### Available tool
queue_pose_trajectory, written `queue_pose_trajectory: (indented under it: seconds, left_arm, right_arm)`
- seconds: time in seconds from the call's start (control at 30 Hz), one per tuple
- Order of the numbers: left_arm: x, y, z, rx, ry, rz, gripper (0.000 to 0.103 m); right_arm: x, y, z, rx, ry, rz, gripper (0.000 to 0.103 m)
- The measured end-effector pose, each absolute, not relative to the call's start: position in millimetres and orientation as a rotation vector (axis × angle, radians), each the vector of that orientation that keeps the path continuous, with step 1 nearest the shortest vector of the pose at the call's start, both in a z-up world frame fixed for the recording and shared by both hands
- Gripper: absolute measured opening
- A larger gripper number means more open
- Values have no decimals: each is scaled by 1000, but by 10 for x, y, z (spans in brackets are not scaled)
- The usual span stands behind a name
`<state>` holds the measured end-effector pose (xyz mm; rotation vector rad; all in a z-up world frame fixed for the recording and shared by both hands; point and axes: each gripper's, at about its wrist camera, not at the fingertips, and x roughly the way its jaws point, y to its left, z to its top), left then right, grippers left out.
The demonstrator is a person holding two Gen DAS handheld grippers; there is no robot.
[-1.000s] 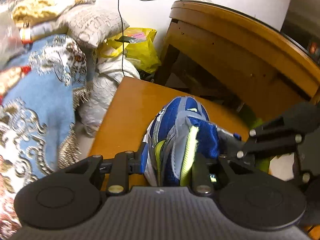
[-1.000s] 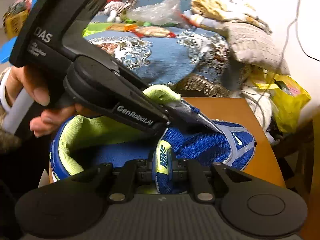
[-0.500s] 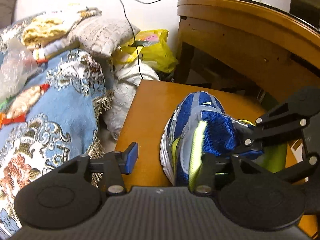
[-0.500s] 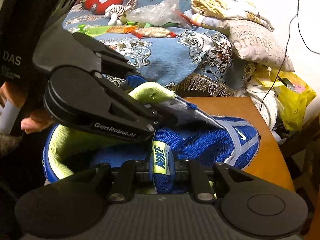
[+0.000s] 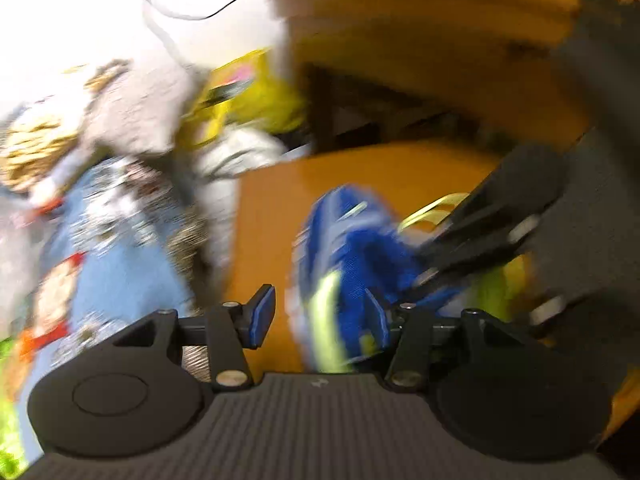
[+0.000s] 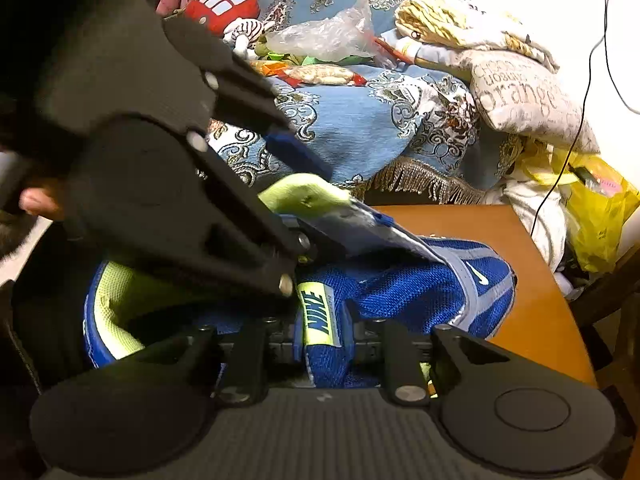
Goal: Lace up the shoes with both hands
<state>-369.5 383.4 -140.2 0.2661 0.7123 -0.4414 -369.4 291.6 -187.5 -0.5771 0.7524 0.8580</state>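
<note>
Beside a cluttered blue patterned sofa (image 6: 360,120), the blue mesh trainer (image 6: 420,288) sits on an orange wooden table (image 6: 500,232), its soft, floppy lime-labelled tongue (image 6: 320,316) pinched by the right gripper (image 6: 322,344), likely the best hold, left gripper (image 5: 316,316) just opened, gripping nothing

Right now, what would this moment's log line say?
left gripper: open, off shoe | right gripper: shut on tongue | shoe: on table, unlaced

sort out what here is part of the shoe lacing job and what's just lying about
Part of the job:
- blue shoe
- its tongue
- left hand-held gripper
- right hand-held gripper

Just lying about:
- yellow bag
- blue patterned throw
- lettered cushion
- red plush toy
- black cable
</note>
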Motion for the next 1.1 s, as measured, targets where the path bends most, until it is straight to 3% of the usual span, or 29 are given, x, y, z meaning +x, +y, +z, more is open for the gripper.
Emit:
queue_pose_trajectory:
  seconds: [0.27,0.33,0.37,0.4,0.53,0.7,0.87,1.1]
  left_arm:
    - [-3525,3951,-1278,139,831,-387,51]
    - [-3544,3991,-1261,117,845,-389,50]
    - [-3566,4009,-1237,106,844,-390,50]
    - [-3595,4013,-1198,102,839,-394,50]
    - [-3678,3898,-1050,116,807,-450,50]
    - [-3617,3574,-1145,120,866,-566,39]
    - [-3401,3658,-1290,-117,945,-581,15]
    - [-3183,3899,-1506,-500,1054,-471,1]
  right_arm:
    - [-3824,2673,-1768,-471,696,861,26]
    - [-3918,2487,-1654,-397,633,879,43]
    - [-3976,2350,-1583,-344,588,883,62]
    - [-4022,2197,-1525,-286,550,872,71]
    - [-4068,1611,-1433,-44,473,754,63]
    - [-3911,1224,-1675,204,533,625,37]
    - [-3893,1256,-1965,223,581,608,37]
    - [-3896,1209,-2050,290,580,650,37]
